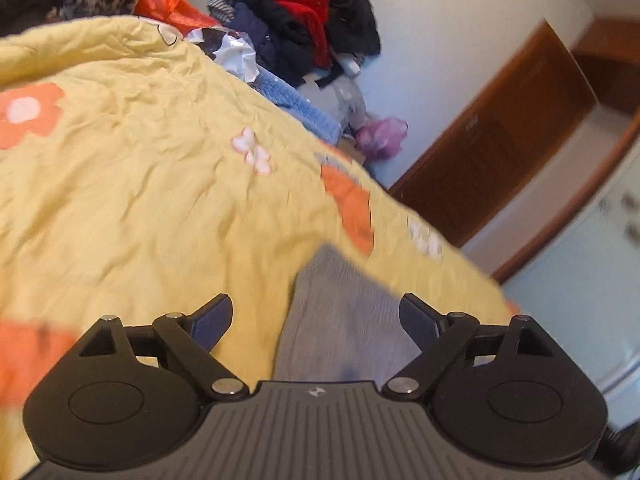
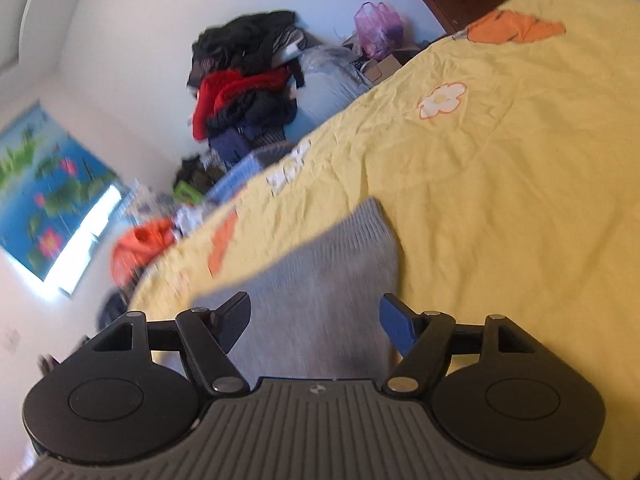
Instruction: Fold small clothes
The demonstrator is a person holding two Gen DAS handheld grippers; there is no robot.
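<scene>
Ribbed grey knit, soft and matte: a small grey garment (image 1: 344, 320) lying flat on a wrinkled yellow bedspread (image 1: 140, 200), its visible end squared off with one corner pointing away from the camera; same grey garment (image 2: 328, 280) seen from the right wrist as a blunt wedge with fine ribbing along the far edge. Thin, creased cotton-like bedspread (image 2: 500, 200), patched with orange flower shapes and small white blossoms outlined in orange. Beyond the bed's far edge, a loose clothes heap (image 1: 304, 20) in red, black and navy against a pale wall, beside a fuzzy light-blue towel (image 1: 304, 108) and a crinkled purple plastic bag (image 1: 382, 136); a dark wooden door (image 1: 500, 152) farther right. Left gripper (image 1: 316, 320) spread wide, both blue-padded fingers (image 1: 214, 318) clear of the cloth, the garment's near part lying in the gap between them, nothing clamped. Right gripper (image 2: 316, 320) likewise released, parted somewhat less, dark pads (image 2: 394, 326) standing off either side of the grey knit, which passes under and between them unpinched. Much blur at the garment's edges, so exact contact with the fingertips hard to judge.
</scene>
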